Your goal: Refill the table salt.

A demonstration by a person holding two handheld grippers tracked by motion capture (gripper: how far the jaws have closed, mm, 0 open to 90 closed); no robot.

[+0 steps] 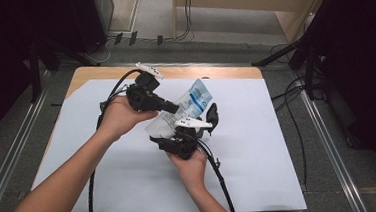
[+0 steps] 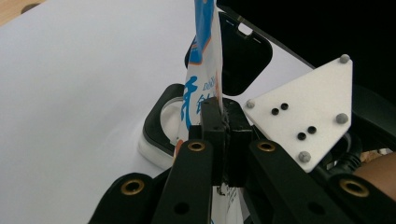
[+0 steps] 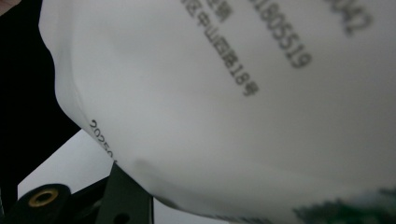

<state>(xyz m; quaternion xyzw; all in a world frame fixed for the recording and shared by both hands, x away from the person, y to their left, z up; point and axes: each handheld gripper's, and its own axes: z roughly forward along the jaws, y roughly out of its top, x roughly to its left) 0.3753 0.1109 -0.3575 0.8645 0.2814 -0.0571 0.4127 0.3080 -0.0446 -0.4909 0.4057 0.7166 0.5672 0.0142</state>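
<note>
High view: we are working over the counter (image 1: 123, 75), which is lying under a wide white sheet (image 1: 259, 146). Above its middle we are holding a white and blue pouch (image 1: 195, 99) in the air between both tongs. Our left tongs (image 1: 173, 108) are reaching in from the left and clamping tight on the pouch's thin flat edge; in the left gripper view the jaws are meeting on that edge (image 2: 205, 70). Our right tongs (image 1: 207, 115) are sitting just below, gripping the pouch's fuller body partway closed; in the right gripper view its white printed side (image 3: 224, 93) is pressing close against the camera
</note>
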